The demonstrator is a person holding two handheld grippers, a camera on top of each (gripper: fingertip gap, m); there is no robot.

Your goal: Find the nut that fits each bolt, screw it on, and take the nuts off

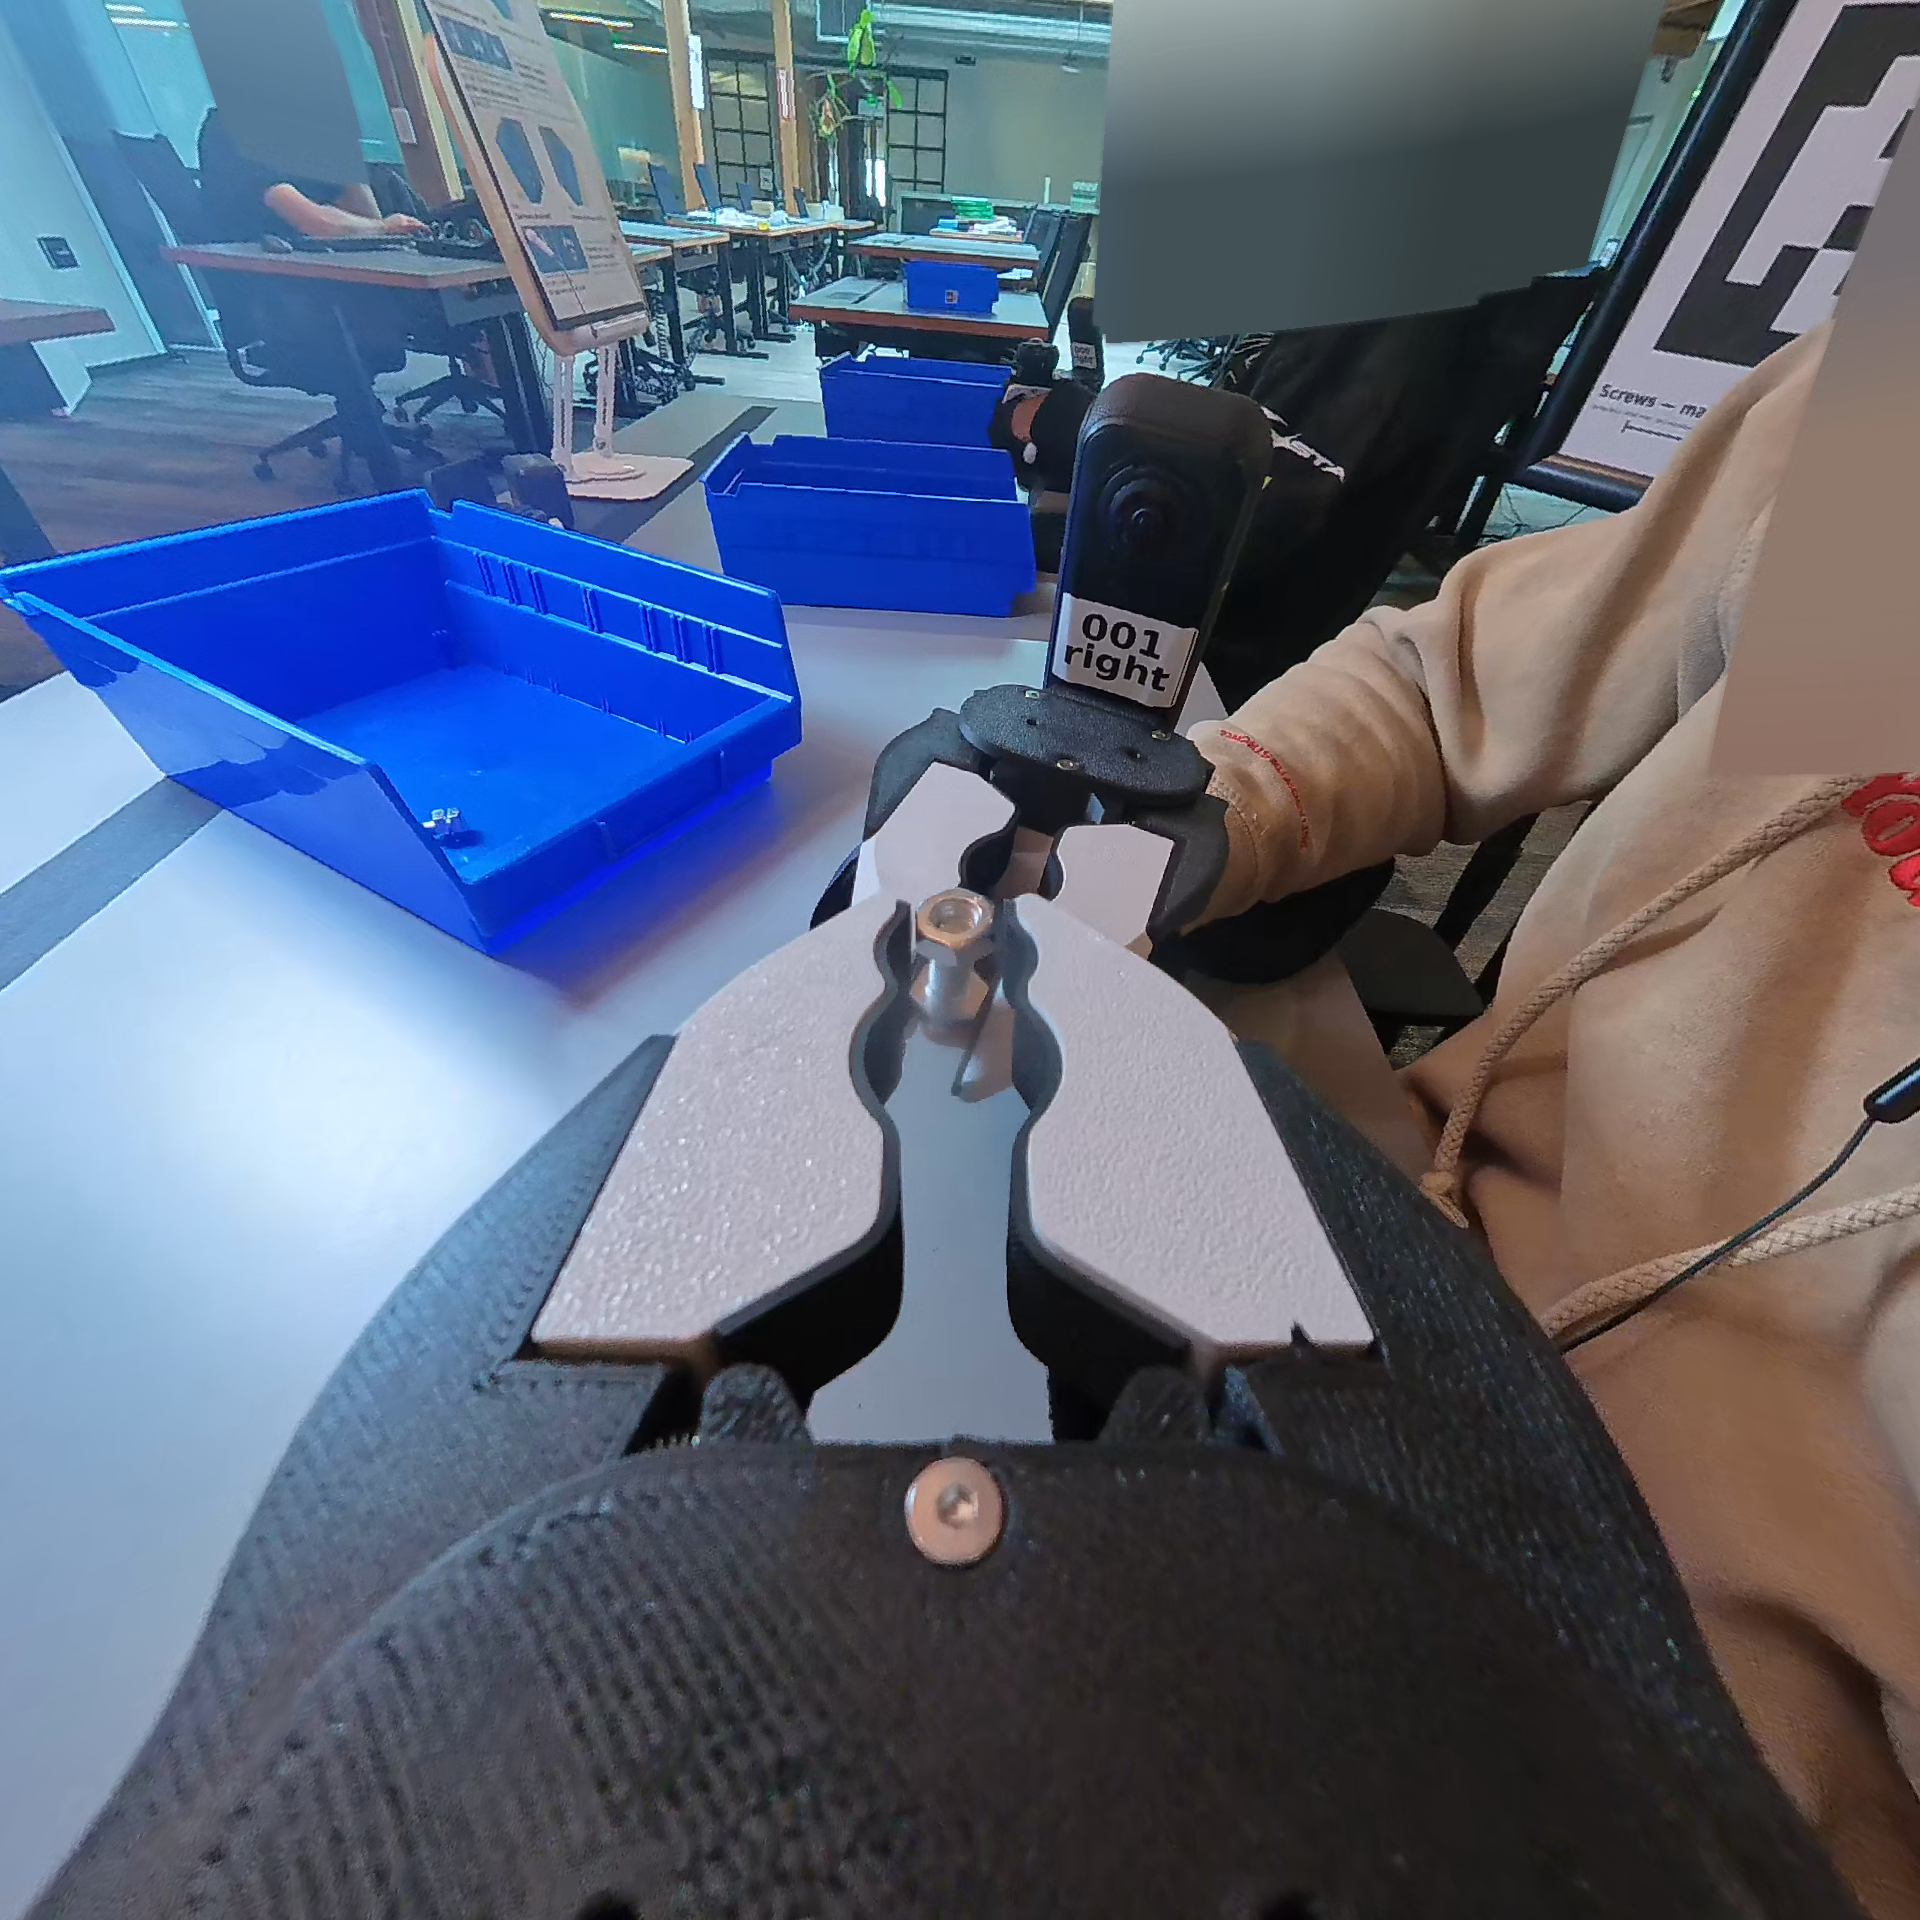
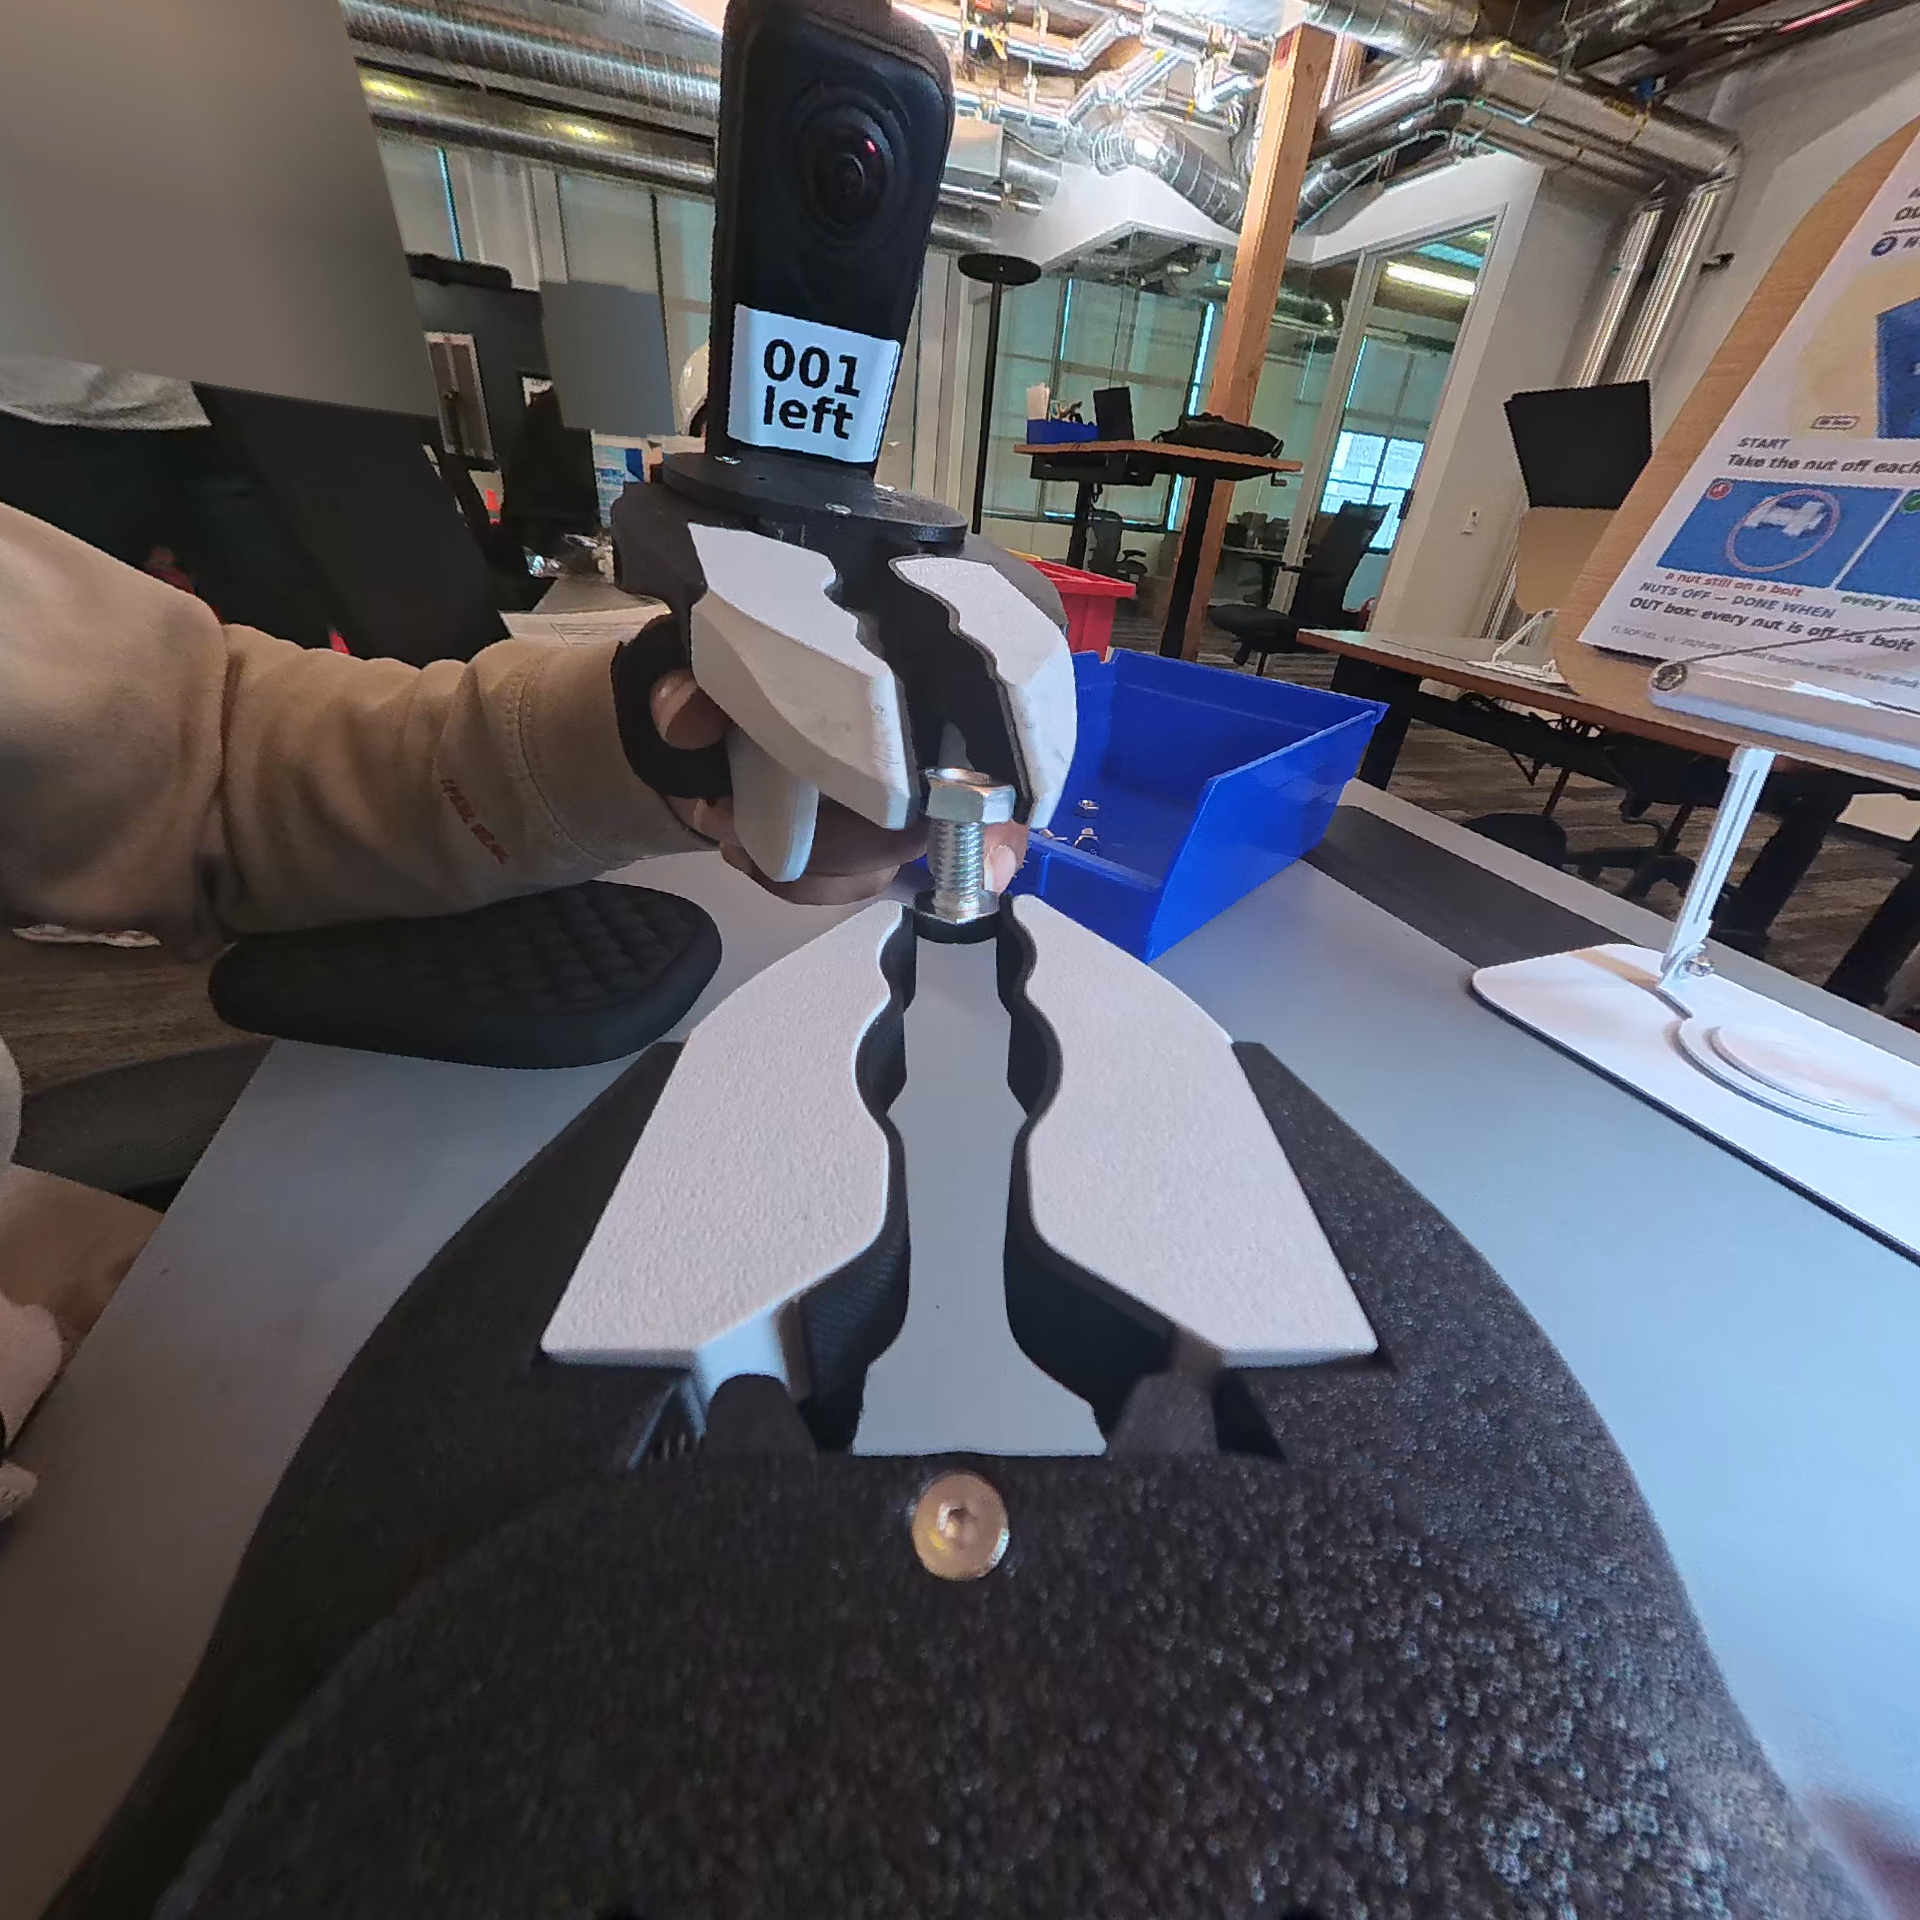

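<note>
A blue bin (image 1: 436, 717) sits on the grey table (image 1: 208, 1143) left of the work, with a small nut-and-bolt piece (image 1: 447, 826) on its floor; two more blue bins (image 1: 873, 520) stand behind. A white stand (image 2: 1704, 997) carries an instruction card, and each gripper's camera wears a white label. The left gripper (image 2: 971, 795) is clamped on the hex head of the bolt (image 2: 961, 852), whose long axis runs straight between both grippers. The right gripper (image 2: 956, 920) is closed on the nut (image 1: 951, 925) at the threaded end.
</note>
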